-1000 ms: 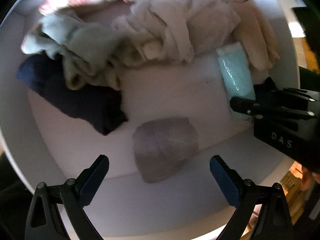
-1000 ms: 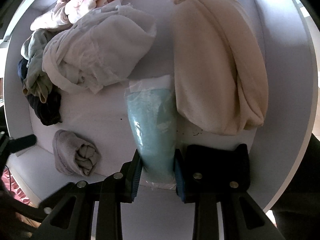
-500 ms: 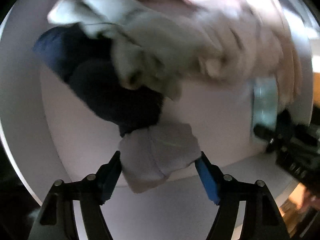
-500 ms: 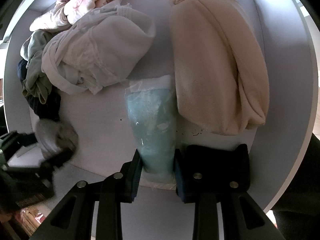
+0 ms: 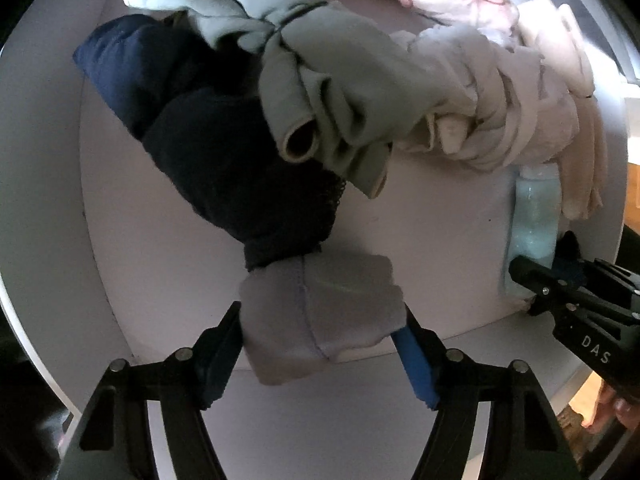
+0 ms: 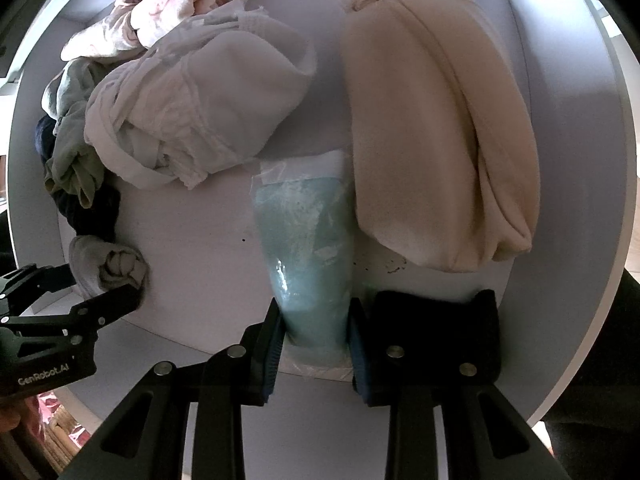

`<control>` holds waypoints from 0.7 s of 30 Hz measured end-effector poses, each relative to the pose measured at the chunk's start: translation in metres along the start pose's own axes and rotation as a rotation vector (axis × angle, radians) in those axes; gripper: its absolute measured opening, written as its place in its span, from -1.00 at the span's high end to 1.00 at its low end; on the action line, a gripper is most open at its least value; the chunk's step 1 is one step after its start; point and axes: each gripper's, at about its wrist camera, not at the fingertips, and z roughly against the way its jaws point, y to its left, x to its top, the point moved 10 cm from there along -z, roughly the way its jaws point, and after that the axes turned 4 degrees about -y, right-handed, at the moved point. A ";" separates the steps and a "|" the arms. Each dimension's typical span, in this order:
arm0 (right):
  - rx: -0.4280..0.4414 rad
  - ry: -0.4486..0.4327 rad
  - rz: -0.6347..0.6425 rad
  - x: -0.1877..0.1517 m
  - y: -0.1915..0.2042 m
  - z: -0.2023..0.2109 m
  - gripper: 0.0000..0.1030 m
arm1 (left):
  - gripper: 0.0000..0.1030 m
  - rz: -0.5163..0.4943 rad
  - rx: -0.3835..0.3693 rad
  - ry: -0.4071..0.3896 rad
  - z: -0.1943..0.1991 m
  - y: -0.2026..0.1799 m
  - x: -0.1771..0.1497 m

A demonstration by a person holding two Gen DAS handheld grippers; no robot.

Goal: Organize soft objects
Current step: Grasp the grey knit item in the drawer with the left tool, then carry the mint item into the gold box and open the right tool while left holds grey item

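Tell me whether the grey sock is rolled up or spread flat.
Rolled up. The grey sock is a compact bundle with its coiled end showing in the right wrist view, sitting between the left gripper fingers.

Two grippers: left gripper (image 5: 320, 354), right gripper (image 6: 316, 344). One round white table (image 6: 208, 236). One small grey rolled cloth (image 5: 320, 312). One dark navy garment (image 5: 224, 160). One pale green garment (image 5: 320, 92). One white crumpled garment (image 6: 200, 108). One pink patterned cloth (image 6: 168, 28). One large cream rolled garment (image 6: 436, 128). One light blue packet in clear wrap (image 6: 308, 248). Seven soft items counted in all; exact number within the crumpled pile hard to tell.
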 end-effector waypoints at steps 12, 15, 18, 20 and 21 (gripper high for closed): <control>0.072 -0.050 -0.017 -0.008 0.006 0.029 0.42 | -0.36 0.048 0.007 -0.048 0.008 0.025 -0.002; 0.083 -0.073 -0.030 -0.008 0.002 0.041 0.42 | -0.36 0.051 0.002 -0.048 0.009 0.028 -0.002; 0.104 -0.090 -0.053 -0.009 -0.001 0.051 0.42 | -0.36 0.057 0.001 -0.045 0.009 0.026 0.001; 0.128 -0.100 -0.073 -0.012 -0.002 0.058 0.42 | -0.36 0.060 0.002 -0.043 0.005 0.021 0.007; 0.136 -0.103 -0.078 -0.013 -0.004 0.061 0.42 | -0.36 0.061 0.003 -0.044 0.001 0.022 0.007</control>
